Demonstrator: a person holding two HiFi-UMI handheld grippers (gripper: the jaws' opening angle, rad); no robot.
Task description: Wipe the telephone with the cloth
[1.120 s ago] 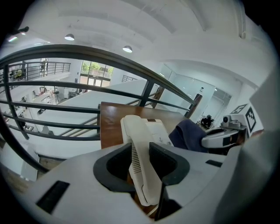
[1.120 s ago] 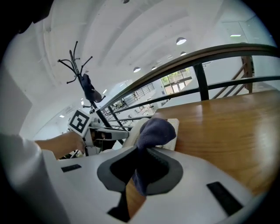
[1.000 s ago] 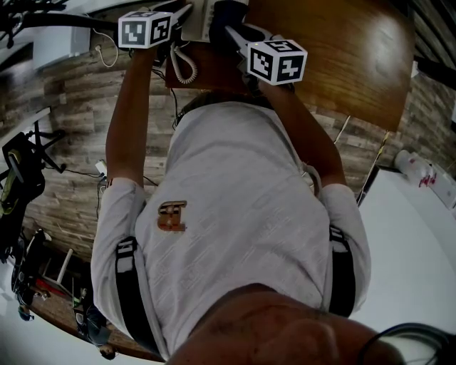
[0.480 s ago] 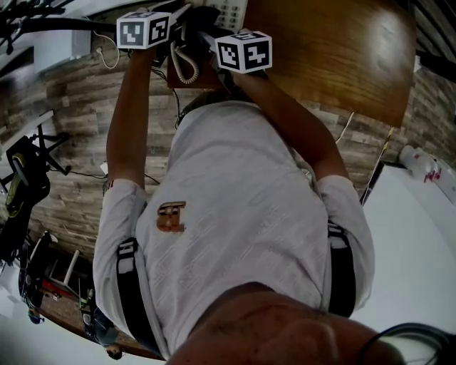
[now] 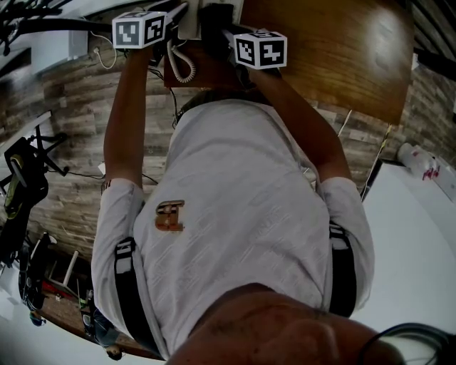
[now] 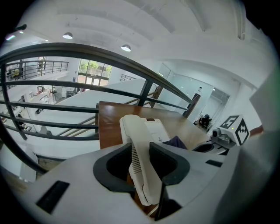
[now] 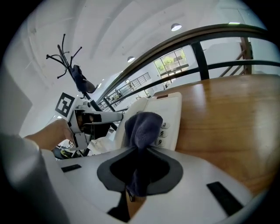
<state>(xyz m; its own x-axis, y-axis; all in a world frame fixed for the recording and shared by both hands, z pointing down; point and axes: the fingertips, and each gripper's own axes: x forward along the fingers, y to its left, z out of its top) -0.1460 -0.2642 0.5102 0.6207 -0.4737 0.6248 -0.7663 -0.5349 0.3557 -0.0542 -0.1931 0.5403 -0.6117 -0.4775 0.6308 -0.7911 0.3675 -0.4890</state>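
Observation:
A white telephone (image 7: 170, 109) lies on the wooden table (image 7: 227, 127), its number keys showing beside the cloth. My right gripper (image 7: 139, 168) is shut on a dark blue cloth (image 7: 142, 129), whose bunched end rests against the phone's keypad. My left gripper (image 6: 141, 164) is shut on the white handset (image 6: 139, 168), jaws closed on its near end; the far end reaches over the phone base (image 6: 156, 130). In the head view both grippers sit at the top edge by the telephone (image 5: 191, 18), left gripper (image 5: 139, 28) and right gripper (image 5: 260, 48); their jaws are hidden there.
A coiled cord (image 5: 182, 65) hangs from the phone over the table's edge. A dark metal railing (image 6: 78, 83) runs behind the table. The wooden table top (image 5: 335, 57) stretches to the right of the phone. A coat stand (image 7: 74, 70) rises at the back.
The right gripper with the cloth swung left across the phone, then came partly back to the right. The left gripper has held its place on the handset.

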